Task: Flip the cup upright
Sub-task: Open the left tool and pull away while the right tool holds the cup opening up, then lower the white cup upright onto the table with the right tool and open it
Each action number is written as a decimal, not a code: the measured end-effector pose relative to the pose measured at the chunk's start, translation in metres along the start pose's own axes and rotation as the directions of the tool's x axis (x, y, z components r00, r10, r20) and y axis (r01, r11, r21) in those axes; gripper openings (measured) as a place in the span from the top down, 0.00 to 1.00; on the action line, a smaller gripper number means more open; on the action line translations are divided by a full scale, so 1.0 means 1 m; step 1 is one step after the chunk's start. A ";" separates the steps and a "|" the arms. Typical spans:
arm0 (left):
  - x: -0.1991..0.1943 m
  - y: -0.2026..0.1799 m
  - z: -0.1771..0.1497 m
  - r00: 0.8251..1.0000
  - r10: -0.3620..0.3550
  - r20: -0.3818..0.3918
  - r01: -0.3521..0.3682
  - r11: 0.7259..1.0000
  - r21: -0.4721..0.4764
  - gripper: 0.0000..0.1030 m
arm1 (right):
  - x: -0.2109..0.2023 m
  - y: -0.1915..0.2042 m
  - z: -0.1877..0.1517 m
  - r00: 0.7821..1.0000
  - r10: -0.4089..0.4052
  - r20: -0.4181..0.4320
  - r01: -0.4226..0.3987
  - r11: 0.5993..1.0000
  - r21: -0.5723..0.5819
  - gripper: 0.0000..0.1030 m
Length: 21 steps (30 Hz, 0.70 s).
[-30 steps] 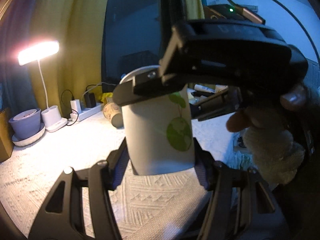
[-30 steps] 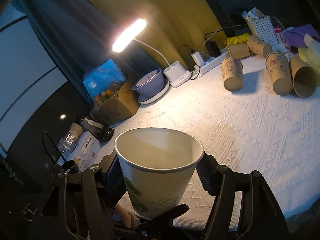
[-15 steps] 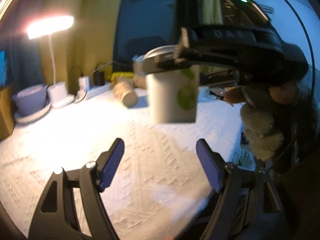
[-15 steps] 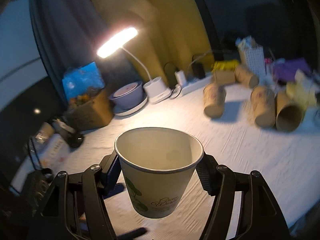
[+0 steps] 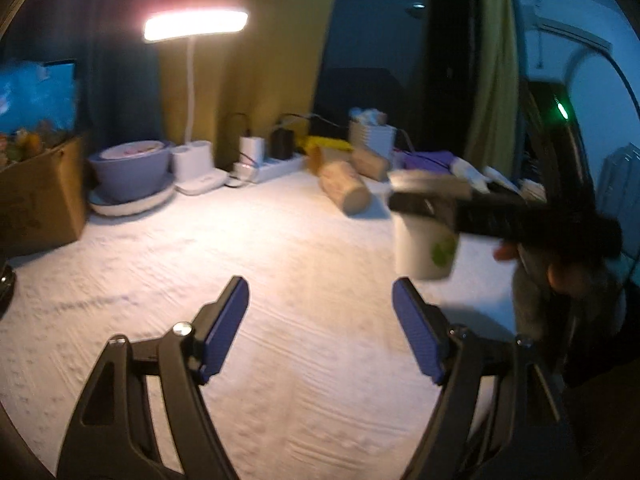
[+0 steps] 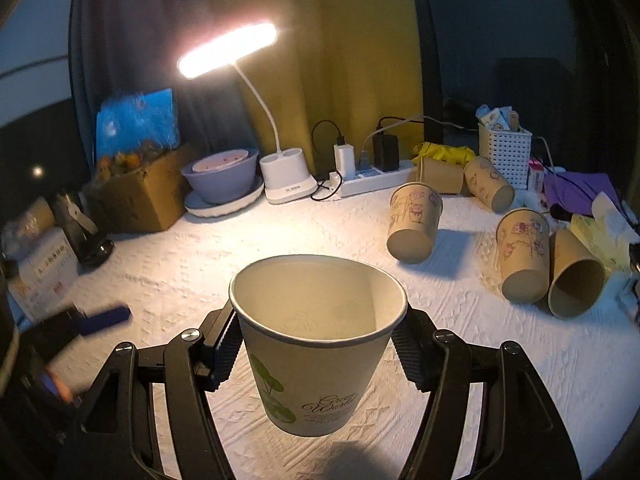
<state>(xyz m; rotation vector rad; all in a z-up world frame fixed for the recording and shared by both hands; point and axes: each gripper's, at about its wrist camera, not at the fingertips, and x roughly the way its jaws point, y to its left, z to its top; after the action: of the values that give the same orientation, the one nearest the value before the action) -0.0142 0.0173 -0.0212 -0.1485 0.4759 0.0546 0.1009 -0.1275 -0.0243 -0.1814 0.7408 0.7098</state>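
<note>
The white cup (image 6: pixel 318 344) sits mouth-up, clamped near its rim in my right gripper (image 6: pixel 318 350) above the white cloth (image 6: pixel 460 360); my left gripper (image 5: pixel 320 328) hangs spread apart and empty. If I squeeze harder the thin paper wall could buckle, or the cup could tip if released too high. Brown paper cups (image 6: pixel 520 256) lying on their sides crowd the right.

Pretty dim room, lit mostly by a white desk lamp (image 6: pixel 228 50) glowing over the surface (image 6: pixel 280 236), which has a white textured cloth. Yellow curtain (image 6: pixel 360 60) behind, darker curtain (image 6: pixel 140 40) to its left.
</note>
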 end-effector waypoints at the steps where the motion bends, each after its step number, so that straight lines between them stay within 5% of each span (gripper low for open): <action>1: 0.003 0.005 0.003 1.000 0.006 -0.001 -0.006 1.000 -0.014 0.27 | 0.003 0.001 -0.001 1.000 -0.008 -0.004 0.008 1.000 -0.012 0.33; 11: 0.048 0.073 0.008 0.994 0.024 -0.106 -0.059 0.938 -0.342 0.27 | 0.039 0.014 -0.009 0.997 -0.049 -0.052 0.045 0.996 -0.080 0.33; 16: 0.051 0.085 0.000 0.990 0.021 -0.138 -0.076 0.911 -0.406 0.27 | 0.047 0.019 -0.010 0.995 -0.076 -0.057 0.071 0.993 -0.094 0.33; 21: 0.055 0.082 0.001 0.988 0.020 -0.152 -0.080 0.914 -0.397 0.27 | 0.043 0.022 -0.012 0.994 -0.102 -0.038 0.097 0.989 -0.108 0.33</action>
<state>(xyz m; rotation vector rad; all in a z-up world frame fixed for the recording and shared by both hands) 0.0277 0.0997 -0.0560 -0.5493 0.6109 0.1938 0.1026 -0.0924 -0.0599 -0.3291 0.7307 0.6521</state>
